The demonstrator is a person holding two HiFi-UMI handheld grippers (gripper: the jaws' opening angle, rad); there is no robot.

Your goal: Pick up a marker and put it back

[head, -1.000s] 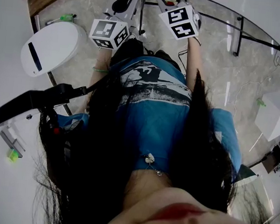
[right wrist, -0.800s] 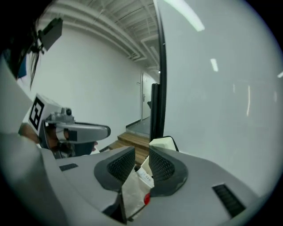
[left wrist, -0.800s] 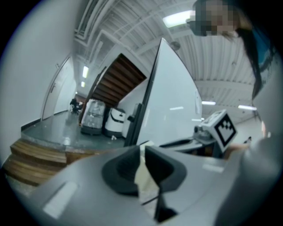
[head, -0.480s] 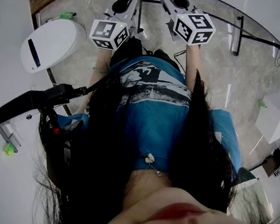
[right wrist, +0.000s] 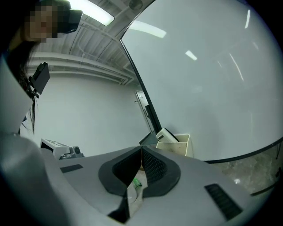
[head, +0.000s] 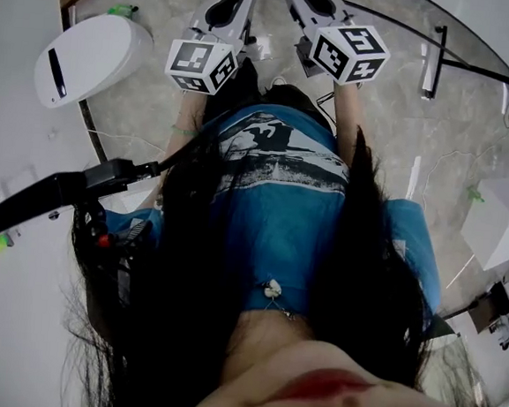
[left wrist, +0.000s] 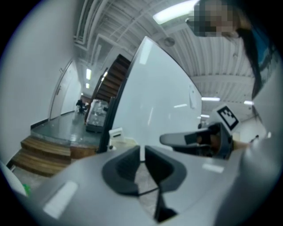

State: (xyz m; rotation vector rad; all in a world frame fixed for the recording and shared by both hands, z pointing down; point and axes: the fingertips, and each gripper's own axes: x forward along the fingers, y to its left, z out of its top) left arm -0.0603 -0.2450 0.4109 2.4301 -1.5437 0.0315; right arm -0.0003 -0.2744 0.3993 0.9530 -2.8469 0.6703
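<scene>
The only print showing is the black-and-white square patterns on the cubes (head: 202,65) you are carrying; too little else is sharp enough to read. Your left gripper (left wrist: 142,151) is holding its jaws together with only a hairline slit between the pads and nothing in it. The jaws of your right gripper (right wrist: 141,154) have just been closing and are now meeting at the tips, empty. A small green-tipped thing (right wrist: 137,182), possibly the marker, is showing through the gap just behind and below those tips, lying on a pale strip; it is too small to be sure. Just beyond the right jaws, a cream tray (right wrist: 185,148) is sitting against the whiteboard (right wrist: 212,79), holding a white eraser (right wrist: 166,134).
</scene>
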